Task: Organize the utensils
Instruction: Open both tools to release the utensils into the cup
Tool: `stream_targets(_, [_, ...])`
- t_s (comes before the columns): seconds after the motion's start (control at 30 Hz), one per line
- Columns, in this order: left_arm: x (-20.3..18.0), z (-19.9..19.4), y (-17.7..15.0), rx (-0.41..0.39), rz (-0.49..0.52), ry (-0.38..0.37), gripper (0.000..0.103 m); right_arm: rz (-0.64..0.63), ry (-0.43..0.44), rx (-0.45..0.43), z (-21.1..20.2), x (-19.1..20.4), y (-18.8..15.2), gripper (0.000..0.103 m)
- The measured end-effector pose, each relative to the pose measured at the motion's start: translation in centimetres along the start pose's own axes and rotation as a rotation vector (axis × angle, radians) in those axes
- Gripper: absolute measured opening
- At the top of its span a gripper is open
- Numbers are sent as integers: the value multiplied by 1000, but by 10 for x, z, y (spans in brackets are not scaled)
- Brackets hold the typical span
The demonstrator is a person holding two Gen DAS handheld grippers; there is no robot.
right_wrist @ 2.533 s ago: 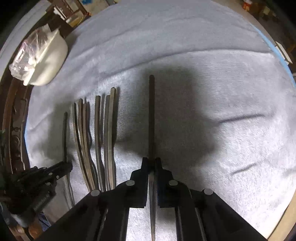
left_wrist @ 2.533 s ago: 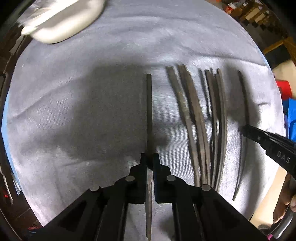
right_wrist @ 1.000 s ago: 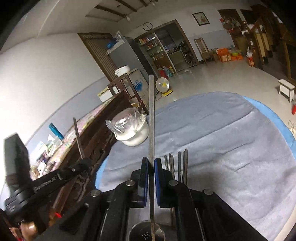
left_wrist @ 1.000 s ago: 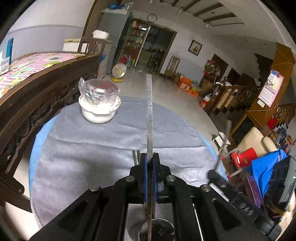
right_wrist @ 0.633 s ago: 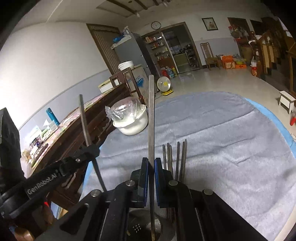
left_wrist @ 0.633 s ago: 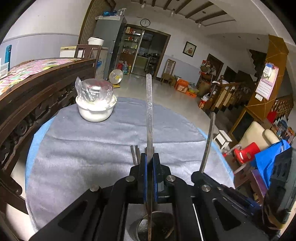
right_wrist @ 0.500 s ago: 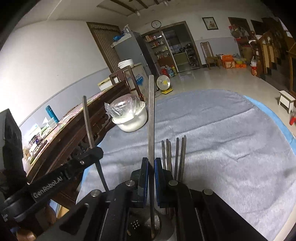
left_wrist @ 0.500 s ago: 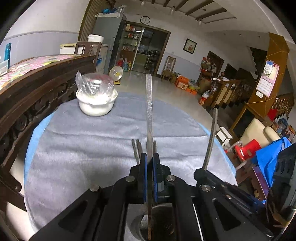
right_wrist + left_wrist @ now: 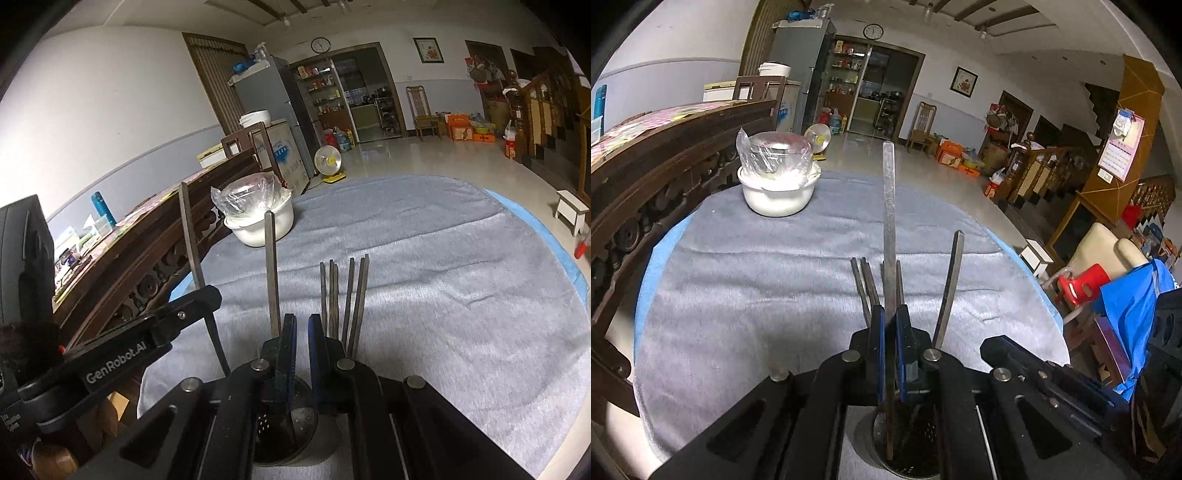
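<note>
Left wrist: left tool [image 9: 891,325] grips an upright chopstick [image 9: 888,206]; right tool [image 9: 300,332] narrowly parted, holding nothing.

A white bowl [image 9: 777,192] wrapped in clear plastic sits on the grey cloth [image 9: 757,295] at upper left. A red chair [image 9: 1084,282] and blue bag [image 9: 1134,314] stand at right.

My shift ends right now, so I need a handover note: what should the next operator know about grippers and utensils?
Left gripper: shut on a metal stick, upright, its lower end inside the holder cup.
Right gripper: open, empty; the released stick stands in the cup beside it.
Done: one stick in the cup.
Left: release the held one, then collect the remaining sticks lying on the grey cloth.
</note>
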State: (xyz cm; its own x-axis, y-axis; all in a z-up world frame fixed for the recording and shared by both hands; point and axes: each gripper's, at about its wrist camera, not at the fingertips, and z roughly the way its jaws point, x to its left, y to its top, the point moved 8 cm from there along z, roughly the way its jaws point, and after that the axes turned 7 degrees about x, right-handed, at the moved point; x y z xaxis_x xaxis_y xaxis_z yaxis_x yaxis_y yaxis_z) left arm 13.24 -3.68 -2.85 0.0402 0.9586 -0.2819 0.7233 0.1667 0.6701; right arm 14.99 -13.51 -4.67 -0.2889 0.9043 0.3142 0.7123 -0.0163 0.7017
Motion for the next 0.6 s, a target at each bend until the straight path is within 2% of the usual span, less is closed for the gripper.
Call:
stream_targets(0.4, [8,3,-24,60,-1,-2,7,120,14,20,-13,-33,-7,10])
stream_targets(0.43, [9,2,-27,65,-3,0,14,136,17,21,-14,-36,-8,10])
stream_targets(0.53, [14,-5,-29,61,-19,4,61,175,15,32,-16,-47,-9,11])
stream_targets(0.6, [16,-15,-26,29,-31,-2,63,198,17,36,-16,-51,-9,12])
